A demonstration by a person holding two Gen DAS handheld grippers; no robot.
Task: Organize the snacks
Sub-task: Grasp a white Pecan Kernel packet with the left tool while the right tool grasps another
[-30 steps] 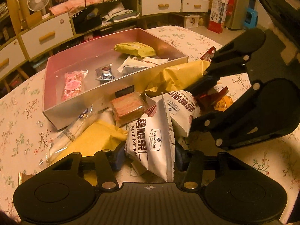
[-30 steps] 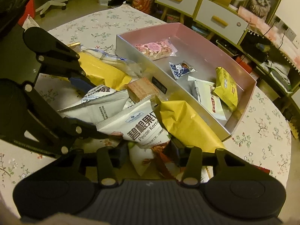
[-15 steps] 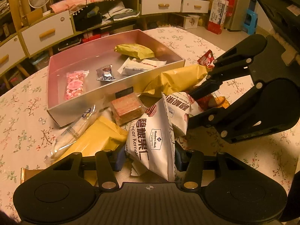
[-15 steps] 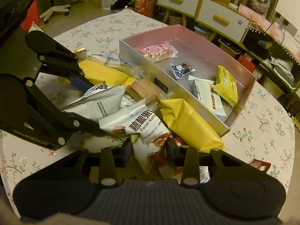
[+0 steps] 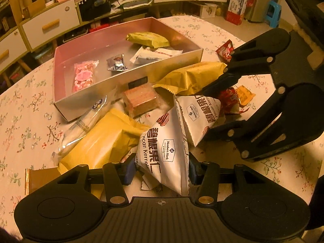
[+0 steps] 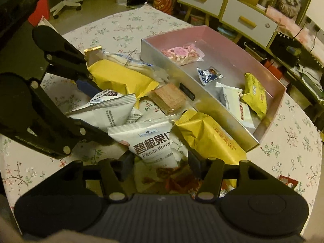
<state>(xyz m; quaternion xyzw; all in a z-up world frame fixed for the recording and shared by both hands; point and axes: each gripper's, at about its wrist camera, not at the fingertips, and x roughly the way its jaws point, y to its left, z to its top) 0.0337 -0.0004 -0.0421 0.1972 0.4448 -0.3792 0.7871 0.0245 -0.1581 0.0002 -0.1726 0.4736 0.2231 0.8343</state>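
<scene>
Floral tablecloth underneath, the left gripper pinches a light, crinkly, slippery pecan kernel packet best held by its seam, while the right gripper, jaws just opening, straddles a second pecan packet loosely.

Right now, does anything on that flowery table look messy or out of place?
Yes. Most snacks lie heaped outside the pink-lined silver box: white pecan kernel bags, yellow foil packets, a brown wafer block. A red wrapper sits alone beyond the box.

Snack pile crowds the box's near wall; box floor is mostly open.
</scene>
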